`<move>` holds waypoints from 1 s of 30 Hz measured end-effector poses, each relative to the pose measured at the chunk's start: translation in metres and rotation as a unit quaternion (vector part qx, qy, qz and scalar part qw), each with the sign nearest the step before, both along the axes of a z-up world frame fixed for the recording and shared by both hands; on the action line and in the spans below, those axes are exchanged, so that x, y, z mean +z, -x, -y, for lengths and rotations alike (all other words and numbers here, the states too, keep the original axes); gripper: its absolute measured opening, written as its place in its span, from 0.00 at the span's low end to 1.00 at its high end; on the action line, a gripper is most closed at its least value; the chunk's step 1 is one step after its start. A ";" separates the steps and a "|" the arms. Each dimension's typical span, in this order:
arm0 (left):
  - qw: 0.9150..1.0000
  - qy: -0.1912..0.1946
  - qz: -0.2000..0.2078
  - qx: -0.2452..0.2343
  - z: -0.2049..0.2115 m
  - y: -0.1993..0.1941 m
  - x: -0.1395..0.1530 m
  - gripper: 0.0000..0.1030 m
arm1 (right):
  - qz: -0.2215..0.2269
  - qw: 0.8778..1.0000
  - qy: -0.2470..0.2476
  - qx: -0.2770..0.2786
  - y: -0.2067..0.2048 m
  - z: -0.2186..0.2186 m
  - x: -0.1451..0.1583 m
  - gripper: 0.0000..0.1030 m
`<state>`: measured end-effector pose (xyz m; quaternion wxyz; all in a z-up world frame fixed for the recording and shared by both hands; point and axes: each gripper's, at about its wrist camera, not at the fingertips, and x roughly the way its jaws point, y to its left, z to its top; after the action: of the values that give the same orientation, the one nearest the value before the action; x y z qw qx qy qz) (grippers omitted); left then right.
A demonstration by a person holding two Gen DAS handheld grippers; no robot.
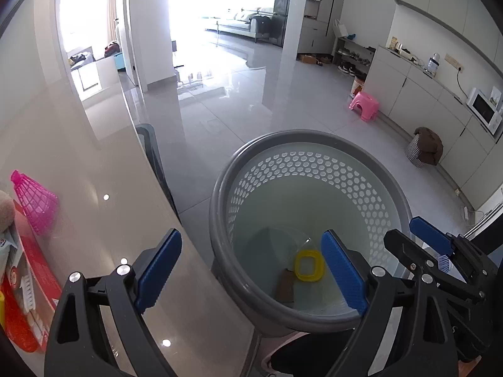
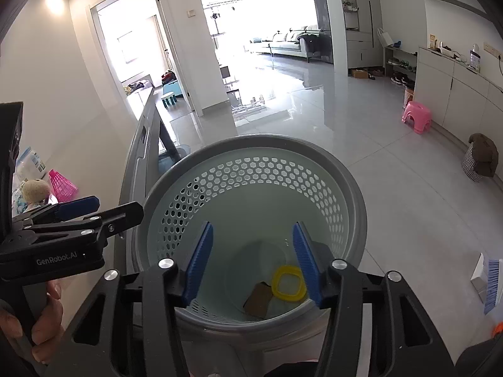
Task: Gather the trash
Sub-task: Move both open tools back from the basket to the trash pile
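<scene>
The bin (image 2: 251,207) stands on the floor (image 2: 393,163) just right of the worktop (image 1: 103,220) edge; a ring (image 2: 288,283) and a card (image 2: 258,299) lie side by side on its bottom, the card to the ring's left. Both grippers hang above the bin's near rim, the left gripper (image 1: 251,270) left of the right gripper (image 2: 253,260). A stool (image 2: 416,116) and a basket (image 2: 479,157) stand on the floor far right, before the cabinets (image 2: 456,94).

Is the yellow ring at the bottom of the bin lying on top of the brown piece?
No, the yellow ring lies on the bin floor beside the brown piece, touching its corner at most.
</scene>
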<state>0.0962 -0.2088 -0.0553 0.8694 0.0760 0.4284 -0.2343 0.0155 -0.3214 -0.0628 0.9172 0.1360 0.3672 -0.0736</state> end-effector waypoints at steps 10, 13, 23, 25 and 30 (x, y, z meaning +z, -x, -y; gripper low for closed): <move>0.999 0.002 0.032 0.013 -0.023 0.016 0.014 0.89 | 0.000 1.000 0.024 -0.006 0.007 -0.016 0.011 0.73; 0.999 0.004 0.041 0.019 -0.033 0.019 0.019 0.91 | 0.002 1.000 0.029 -0.006 0.009 -0.022 0.015 0.78; 0.996 0.021 0.077 0.026 -0.069 0.042 0.047 0.94 | 0.039 0.997 0.065 -0.028 0.029 -0.050 0.042 0.87; 0.997 0.023 0.074 0.027 -0.079 0.047 0.049 0.94 | 0.041 0.997 0.059 -0.013 0.030 -0.054 0.046 0.87; 0.995 0.016 0.079 0.055 -0.114 0.059 0.054 0.94 | 0.051 0.998 0.033 0.014 0.033 -0.069 0.054 0.87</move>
<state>0.0368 -0.0950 -0.0015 0.9132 0.0562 0.3582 -0.1861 -0.0175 -0.2525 -0.0089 0.9396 0.1043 0.3193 -0.0655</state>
